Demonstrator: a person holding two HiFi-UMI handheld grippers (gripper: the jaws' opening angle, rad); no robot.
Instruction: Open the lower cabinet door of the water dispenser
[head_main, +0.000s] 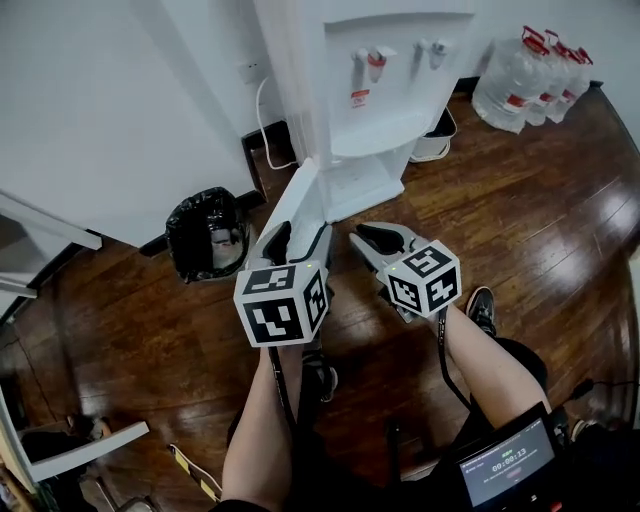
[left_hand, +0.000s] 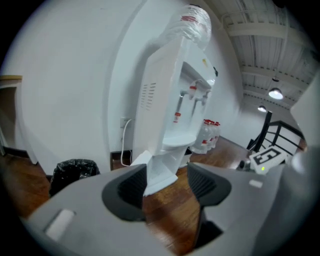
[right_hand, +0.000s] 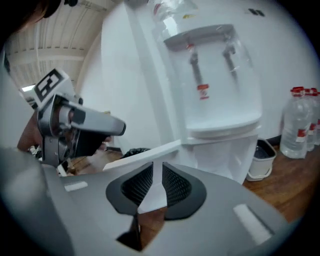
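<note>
The white water dispenser (head_main: 390, 80) stands against the wall, and its lower cabinet door (head_main: 295, 205) is swung out to the left. In the head view my left gripper (head_main: 298, 238) is just in front of the door's free end. Its jaws are wide apart in the left gripper view (left_hand: 165, 182), and the door (left_hand: 160, 172) shows beyond them, untouched. To the right of the left one, my right gripper (head_main: 362, 240) is off the door. Its pads (right_hand: 156, 182) leave only a narrow slit, and through it the door (right_hand: 145, 155) shows, not pinched.
A bin with a black bag (head_main: 208, 232) stands left of the dispenser by the wall. A white bucket (head_main: 435, 140) and large water bottles (head_main: 525, 80) are to its right. A cable hangs from a wall socket. The person's shoes are on the wooden floor below the grippers.
</note>
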